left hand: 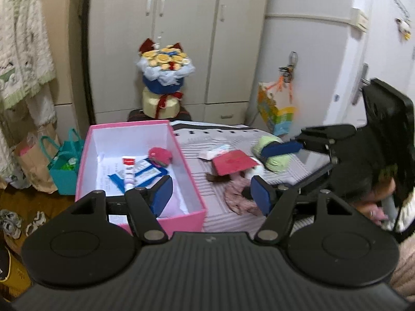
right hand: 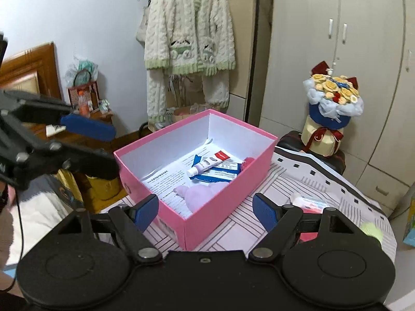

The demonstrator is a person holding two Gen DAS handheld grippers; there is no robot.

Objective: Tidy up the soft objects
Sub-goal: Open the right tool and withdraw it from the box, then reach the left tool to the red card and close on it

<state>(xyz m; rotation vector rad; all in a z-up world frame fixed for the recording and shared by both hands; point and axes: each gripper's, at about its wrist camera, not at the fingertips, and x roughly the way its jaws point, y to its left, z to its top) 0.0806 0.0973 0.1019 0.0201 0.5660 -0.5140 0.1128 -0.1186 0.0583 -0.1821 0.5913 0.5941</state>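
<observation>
Two grippers, both w/ jaws spread and nothing between them. Left gripper (left hand: 210,194) hangs over the near right corner of the pink box (left hand: 181,217), aimed toward 12 o'clock, prob. parked there b/c the box is the drop spot and the loose pile sits just at its 2 o'clock. Right gripper (right hand: 206,211) hovers over the box's near corner in its own view, pads wide; in the left view its fingers (left hand: 281,148) reach in from 3 o'clock, right at the green yarn ball (left hand: 275,155). Can't tell if touching, blur. Likely lining up a grab, since yarn is soft and still out on the striped cloth (left hand: 223,215). Also outside the box: pink crumpled fabric (left hand: 240,197) at the pile's 6 o'clock, a red card (left hand: 233,165) propped over it, and a white packet (left hand: 218,151) at the card's 11 o'clock. Already in the box: red pompom (left hand: 159,155) at the far right wall, lilac plush (right hand: 199,194) near the front wall in the right view, plus a cream tube (right hand: 207,162) on blue-white cartons and a printed leaflet (right hand: 166,181) lining the floor. Judgement: task partway; soft items go in, so yarn and fabric remain. Box is open-topped, no lid to clear.
</observation>
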